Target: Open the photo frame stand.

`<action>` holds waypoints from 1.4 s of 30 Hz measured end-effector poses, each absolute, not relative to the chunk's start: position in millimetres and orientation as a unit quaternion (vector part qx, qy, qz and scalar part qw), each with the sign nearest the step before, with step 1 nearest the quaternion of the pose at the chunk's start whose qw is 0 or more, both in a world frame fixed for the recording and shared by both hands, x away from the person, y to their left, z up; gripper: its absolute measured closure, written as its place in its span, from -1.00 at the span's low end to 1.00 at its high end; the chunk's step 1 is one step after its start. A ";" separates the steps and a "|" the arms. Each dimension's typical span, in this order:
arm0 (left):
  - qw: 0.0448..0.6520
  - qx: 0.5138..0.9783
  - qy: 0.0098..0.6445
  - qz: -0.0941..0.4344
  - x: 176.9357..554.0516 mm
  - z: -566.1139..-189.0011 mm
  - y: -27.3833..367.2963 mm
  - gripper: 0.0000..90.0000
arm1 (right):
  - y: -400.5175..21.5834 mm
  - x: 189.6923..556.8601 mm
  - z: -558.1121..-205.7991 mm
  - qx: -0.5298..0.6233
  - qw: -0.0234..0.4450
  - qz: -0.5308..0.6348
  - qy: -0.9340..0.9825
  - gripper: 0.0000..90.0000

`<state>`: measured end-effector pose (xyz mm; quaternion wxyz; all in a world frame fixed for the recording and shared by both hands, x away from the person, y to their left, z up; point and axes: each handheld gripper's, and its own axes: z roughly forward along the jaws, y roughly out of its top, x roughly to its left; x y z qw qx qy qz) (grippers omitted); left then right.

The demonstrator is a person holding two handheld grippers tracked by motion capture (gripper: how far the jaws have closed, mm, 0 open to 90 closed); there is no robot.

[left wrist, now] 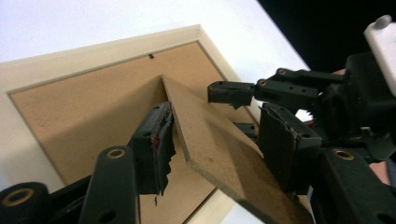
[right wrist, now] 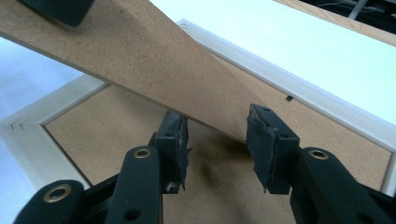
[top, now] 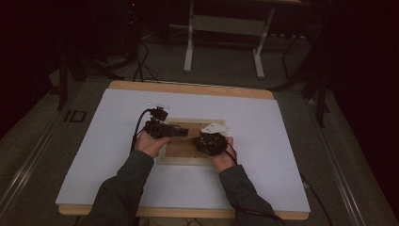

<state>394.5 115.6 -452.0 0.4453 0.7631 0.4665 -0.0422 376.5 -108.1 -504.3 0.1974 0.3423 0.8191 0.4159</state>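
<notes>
Picture frame lies face-down mid-bench, brown backing board up, cream rim around it. The easel stand, a tapered fibreboard leg hinged near the board's middle, is tilted up off the backing. Left gripper straddles the stand's wide free end, jaws part open; the left pad looks to be touching its edge, the right pad stands just clear, so not a firm hold. Right gripper sits part open at the stand's narrow hinge end, pads either side of it, and I can't tell whether they press on it.

Risks, as I judge them: the stand is thin and hinged at one point, so pulling it further up or twisting it sideways could tear the hinge out of the backing. With only one pad bearing, the leg may slip free and snap flat. The frame is light and unclamped on the white bench; any lift could drag it. The two grippers are close and could collide.
</notes>
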 end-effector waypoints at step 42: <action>0.446 0.735 0.501 -0.104 386.6 -471.2 112.6 0.53 | -182.4 367.9 -508.1 0.399 0.207 0.411 0.793 0.17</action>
